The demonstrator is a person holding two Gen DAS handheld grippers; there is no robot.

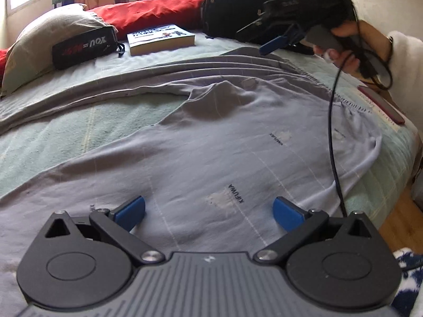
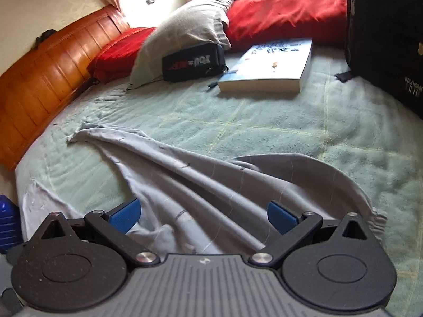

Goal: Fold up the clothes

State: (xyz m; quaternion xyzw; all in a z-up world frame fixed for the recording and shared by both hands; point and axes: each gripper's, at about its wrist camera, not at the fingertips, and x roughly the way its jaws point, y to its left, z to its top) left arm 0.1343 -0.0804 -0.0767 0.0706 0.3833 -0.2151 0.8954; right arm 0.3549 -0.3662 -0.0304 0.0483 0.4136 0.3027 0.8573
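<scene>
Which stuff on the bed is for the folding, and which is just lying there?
For the folding: grey garment, left gripper, right gripper.

Just lying there: book, grey pillow, red pillow, black pouch, black bag.

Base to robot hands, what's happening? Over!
Left gripper open, right gripper open. Grey long-sleeved shirt spread on bed, unfolded. Black cable trailing across it.

I see a soft, matt grey cloth garment (image 1: pixel 211 145), creased, on a nubbly pale-green bedspread (image 2: pixel 264 121) (towel-like weave). My left claw (image 1: pixel 208 211) has matt black plastic arms, textured blue pads and shiny metal pivot screws. The headboard (image 2: pixel 47 74) at the bed's head edge is glossy varnished wood; the book (image 2: pixel 269 66) has a smooth paper cover.
</scene>
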